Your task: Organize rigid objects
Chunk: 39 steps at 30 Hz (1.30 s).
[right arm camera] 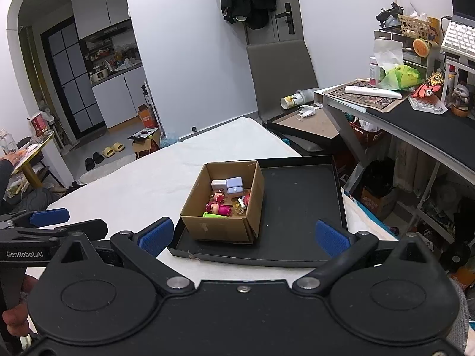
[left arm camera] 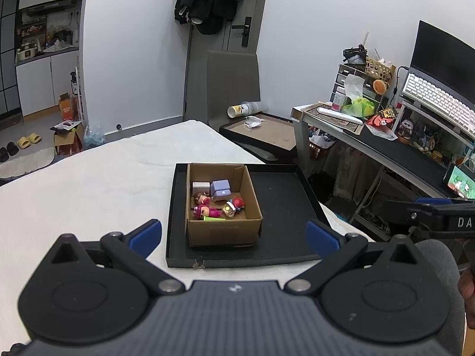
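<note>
The left claw hangs wide apart and holds nothing, and the right claw beside it is just as wide and bare. Both sit short of a black tray that rests on the white table. In the tray's left part stands an open cardboard box. Inside it lie small toys: pink figures, a lilac block and a pale block, jumbled together
</note>
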Tool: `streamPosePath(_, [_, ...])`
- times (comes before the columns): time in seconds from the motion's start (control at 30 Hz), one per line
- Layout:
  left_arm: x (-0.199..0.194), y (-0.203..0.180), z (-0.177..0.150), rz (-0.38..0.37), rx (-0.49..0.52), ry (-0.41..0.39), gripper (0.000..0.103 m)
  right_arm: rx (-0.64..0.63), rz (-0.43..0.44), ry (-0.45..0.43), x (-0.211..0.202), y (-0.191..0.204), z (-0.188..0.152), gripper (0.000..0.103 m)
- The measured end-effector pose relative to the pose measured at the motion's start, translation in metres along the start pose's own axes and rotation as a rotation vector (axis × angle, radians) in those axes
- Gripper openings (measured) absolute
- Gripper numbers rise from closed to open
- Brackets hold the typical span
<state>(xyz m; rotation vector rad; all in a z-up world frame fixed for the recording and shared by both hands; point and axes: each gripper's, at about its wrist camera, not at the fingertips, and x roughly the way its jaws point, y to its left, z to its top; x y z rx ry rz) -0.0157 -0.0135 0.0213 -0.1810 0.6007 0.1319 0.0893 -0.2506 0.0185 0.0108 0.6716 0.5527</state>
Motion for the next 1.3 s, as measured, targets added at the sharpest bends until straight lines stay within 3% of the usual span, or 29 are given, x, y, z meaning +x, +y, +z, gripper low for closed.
streamPosePath(1.3, [-0.0046,0.0018,-0.0060,-0.037,-0.006,-0.003,0.103,-0.014,-0.018,0.018,0.0038,0.0051,-0.0051,0.103])
